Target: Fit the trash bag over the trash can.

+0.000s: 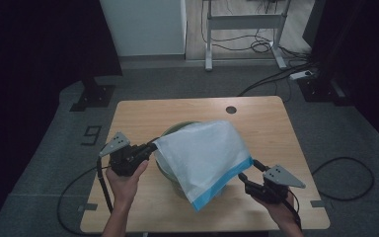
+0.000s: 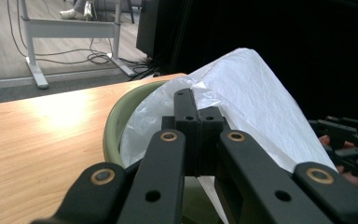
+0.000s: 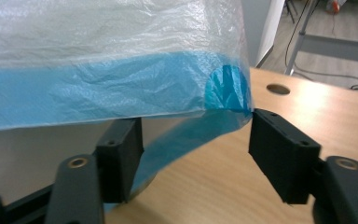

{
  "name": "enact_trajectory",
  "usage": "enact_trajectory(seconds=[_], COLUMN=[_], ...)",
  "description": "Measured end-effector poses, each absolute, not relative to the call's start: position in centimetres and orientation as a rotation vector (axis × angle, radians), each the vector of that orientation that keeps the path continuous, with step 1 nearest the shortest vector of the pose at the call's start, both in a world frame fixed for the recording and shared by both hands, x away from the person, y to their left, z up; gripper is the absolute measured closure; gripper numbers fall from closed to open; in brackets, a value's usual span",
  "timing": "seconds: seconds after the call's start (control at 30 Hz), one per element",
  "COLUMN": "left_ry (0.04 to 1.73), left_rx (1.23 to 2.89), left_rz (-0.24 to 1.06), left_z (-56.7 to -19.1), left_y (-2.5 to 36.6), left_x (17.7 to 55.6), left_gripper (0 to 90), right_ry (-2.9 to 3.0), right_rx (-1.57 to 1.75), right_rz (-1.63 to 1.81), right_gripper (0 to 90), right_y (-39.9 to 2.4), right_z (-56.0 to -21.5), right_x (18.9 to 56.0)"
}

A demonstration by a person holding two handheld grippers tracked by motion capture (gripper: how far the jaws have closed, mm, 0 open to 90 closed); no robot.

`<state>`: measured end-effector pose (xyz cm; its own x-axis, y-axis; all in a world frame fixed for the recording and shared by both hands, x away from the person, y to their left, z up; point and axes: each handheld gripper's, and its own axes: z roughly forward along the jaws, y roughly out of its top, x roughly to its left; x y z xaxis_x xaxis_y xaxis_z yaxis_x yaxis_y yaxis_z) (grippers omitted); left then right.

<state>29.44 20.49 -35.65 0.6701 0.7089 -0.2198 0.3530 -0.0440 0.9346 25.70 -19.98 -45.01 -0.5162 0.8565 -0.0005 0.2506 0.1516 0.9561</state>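
A white plastic bag (image 1: 205, 153) with a blue band along its lower edge hangs draped over a green bowl (image 1: 176, 128) in the middle of the wooden table (image 1: 138, 113). My left gripper (image 1: 153, 146) is shut on the bag's upper left corner; in the left gripper view its jaws (image 2: 198, 112) pinch the film (image 2: 261, 102) above the bowl's rim (image 2: 116, 126). My right gripper (image 1: 250, 171) stands open at the bag's lower right corner. In the right gripper view the blue band (image 3: 98, 93) hangs just above its jaws (image 3: 196, 130), and the right jaw's tip touches the corner.
A round cable hole (image 1: 231, 109) lies at the table's far edge. A white desk frame (image 1: 244, 22) and loose cables (image 1: 345, 173) are on the floor beyond and to the right. Bare wood lies on both sides of the bowl.
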Motion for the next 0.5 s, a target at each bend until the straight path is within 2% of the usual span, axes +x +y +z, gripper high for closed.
enact_trajectory(seconds=[0.17,0.5], left_ry=[0.88,0.86], left_rx=[1.649,1.648], left_rz=[0.355,0.325], left_z=[-35.7,-35.7], left_y=[20.5,20.4], left_x=[29.5,29.4], left_gripper=[90.0,87.4], right_ry=[1.844,1.836], right_rx=[1.012,0.952], right_rz=[1.425,1.498], right_gripper=[46.7,84.1], right_y=[-20.1,-20.7], right_z=[-44.2,-42.0], right_x=[26.0,26.0])
